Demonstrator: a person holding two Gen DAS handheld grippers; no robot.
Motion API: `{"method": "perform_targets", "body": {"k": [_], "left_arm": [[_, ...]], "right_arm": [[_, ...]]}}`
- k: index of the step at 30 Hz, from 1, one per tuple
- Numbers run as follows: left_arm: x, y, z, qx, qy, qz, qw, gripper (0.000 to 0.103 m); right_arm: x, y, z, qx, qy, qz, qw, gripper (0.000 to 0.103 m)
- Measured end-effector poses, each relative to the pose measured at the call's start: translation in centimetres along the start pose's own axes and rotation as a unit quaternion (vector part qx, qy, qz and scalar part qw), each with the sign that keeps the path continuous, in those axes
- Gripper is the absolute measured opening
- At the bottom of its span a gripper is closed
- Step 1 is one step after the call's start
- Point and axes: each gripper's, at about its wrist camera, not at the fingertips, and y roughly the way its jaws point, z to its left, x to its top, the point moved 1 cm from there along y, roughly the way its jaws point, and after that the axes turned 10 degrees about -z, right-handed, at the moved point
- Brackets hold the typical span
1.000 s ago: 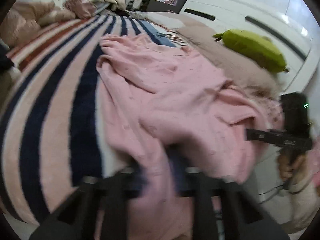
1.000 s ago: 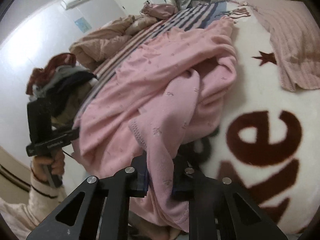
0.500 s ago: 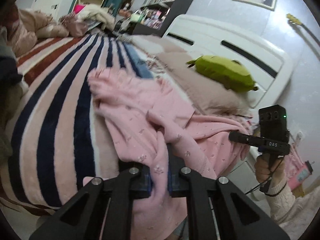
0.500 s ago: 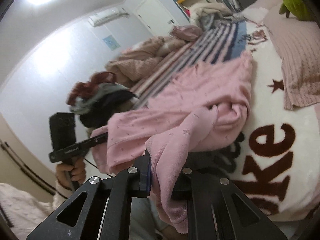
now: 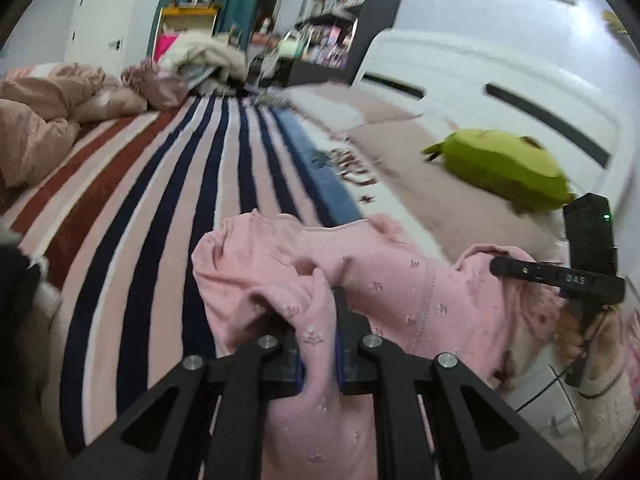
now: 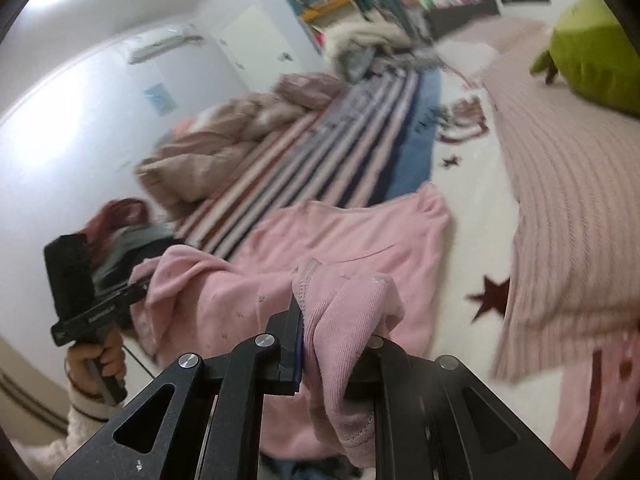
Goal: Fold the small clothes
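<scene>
Up comes the pink garment (image 5: 384, 280) off the bed's near edge, left gripper (image 5: 318, 360) and right gripper (image 6: 332, 344) each clenched on cloth, ready to spread flat.

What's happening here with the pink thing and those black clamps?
A person is folding a small pink garment on a bed covered by a striped blanket. Each hand holds a two-finger clamp tool: the left gripper and the right gripper are both shut on the garment's near edge. Its far part lies on the blanket. A green plush toy sits near the headboard.
</scene>
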Motion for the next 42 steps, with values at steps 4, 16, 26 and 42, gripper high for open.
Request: {"method": "perform_targets", "body": {"k": [4, 16, 26, 42], "left_arm": [[-0.2, 6.5, 2.7, 0.027, -0.010, 0.054, 0.9981, 0.012], [-1.3, 4.3, 3.2, 0.004, 0.016, 0.071, 0.9973, 0.073], [-6.8, 1.1, 3.8, -0.027, -0.007, 0.128, 0.9914, 0.080], [-6.5, -2.1, 0.8, 0.003, 0.017, 0.095, 0.9953, 0.010]], "right_arm": [[0.3, 5.4, -2.7, -0.058, 0.008, 0.051, 0.997, 0.007], [-1.2, 3.3, -3.0, -0.047, -0.045, 0.114, 0.991, 0.059], [-6.4, -0.7, -3.5, -0.052, -0.063, 0.146, 0.986, 0.064], [-4.1, -1.9, 1.2, -0.048, -0.110, 0.068, 0.990, 0.005]]}}
